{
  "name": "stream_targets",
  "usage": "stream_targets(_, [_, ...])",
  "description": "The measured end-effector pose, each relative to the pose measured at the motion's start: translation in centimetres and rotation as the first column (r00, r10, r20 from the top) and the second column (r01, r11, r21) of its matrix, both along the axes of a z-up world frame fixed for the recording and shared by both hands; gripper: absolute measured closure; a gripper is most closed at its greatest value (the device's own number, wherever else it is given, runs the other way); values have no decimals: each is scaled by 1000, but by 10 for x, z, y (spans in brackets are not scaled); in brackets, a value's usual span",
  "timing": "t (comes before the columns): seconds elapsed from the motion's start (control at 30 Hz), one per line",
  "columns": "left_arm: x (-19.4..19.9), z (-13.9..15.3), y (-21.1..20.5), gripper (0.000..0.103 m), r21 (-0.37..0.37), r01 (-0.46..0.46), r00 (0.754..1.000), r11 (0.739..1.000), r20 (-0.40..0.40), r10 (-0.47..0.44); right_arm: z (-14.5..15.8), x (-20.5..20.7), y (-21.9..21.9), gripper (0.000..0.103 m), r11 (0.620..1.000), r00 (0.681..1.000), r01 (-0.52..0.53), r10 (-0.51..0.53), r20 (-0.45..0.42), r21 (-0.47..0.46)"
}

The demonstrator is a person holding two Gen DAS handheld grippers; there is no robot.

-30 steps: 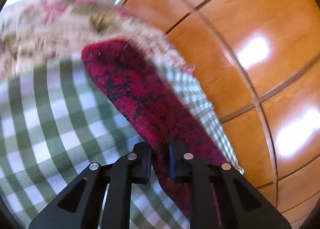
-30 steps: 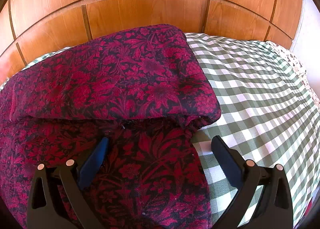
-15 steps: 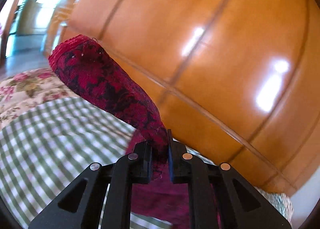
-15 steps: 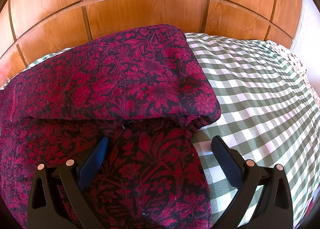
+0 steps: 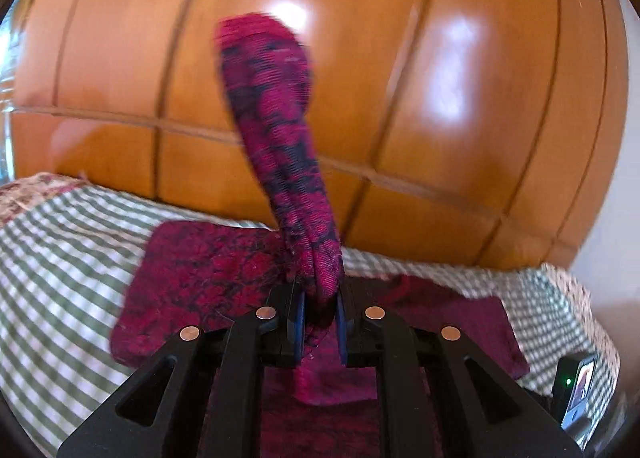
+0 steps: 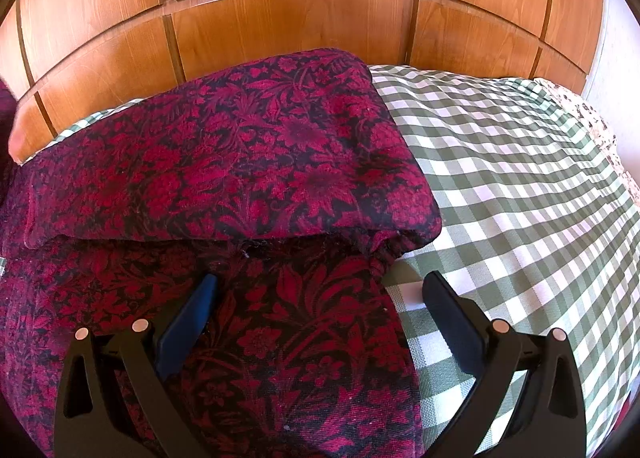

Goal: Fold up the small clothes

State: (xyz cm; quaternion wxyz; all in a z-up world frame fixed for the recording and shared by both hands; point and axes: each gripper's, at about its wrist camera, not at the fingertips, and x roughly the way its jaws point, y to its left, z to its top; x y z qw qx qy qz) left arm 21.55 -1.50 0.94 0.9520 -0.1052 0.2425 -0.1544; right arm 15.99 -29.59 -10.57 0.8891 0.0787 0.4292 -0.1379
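A dark red floral garment (image 6: 224,162) lies partly folded on the green checked bedspread (image 6: 520,186). In the left wrist view my left gripper (image 5: 320,322) is shut on a bunched end of that garment (image 5: 276,130), which stands up in front of the wooden panelling, blurred by motion. The rest of the cloth (image 5: 200,278) lies flat below it. My right gripper (image 6: 316,290) hovers open over the garment's lower part near its right edge, with nothing pinched between its fingers.
Glossy wooden panelling (image 6: 304,18) rises right behind the bed. A floral quilt edge (image 5: 28,194) shows at the far left. In the left wrist view a small device with a lit screen (image 5: 578,394) sits at the lower right. Bare checked bedspread stretches to the garment's right.
My left gripper has lifted and swung the pinched end of the garment off the bedspread, rolling until it faces the panelling. The right gripper and the cloth under it have stayed still.
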Motion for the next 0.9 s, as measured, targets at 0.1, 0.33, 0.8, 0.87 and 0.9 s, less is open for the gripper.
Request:
stream_targets(0.1, [0,-20,-30,92,22,39,999,999,-39,-38,0,0,0,2,1000,1000,0,0,0,0])
stream_targets(0.33, [4,-67,-81,66,110,107,987,988,-130,-93,0,0,0,2,1000,1000,0,0,0,0])
stream_targets(0.8, [-39,-65,10,16,89,-146,989,985,-17,148,10,-12,-2,2,1000,997,16,-17,79,9])
stream_targets(0.87, [-35,-77,29,16,83,-232,968,969,-77,239,22,-25,-1,2,1000,986,18,-18,164,3])
stream_targets(0.9, [-31,-86,44,16,44,-273,952,961,-131,277,28,-33,2,2,1000,976,8,-9,218,5])
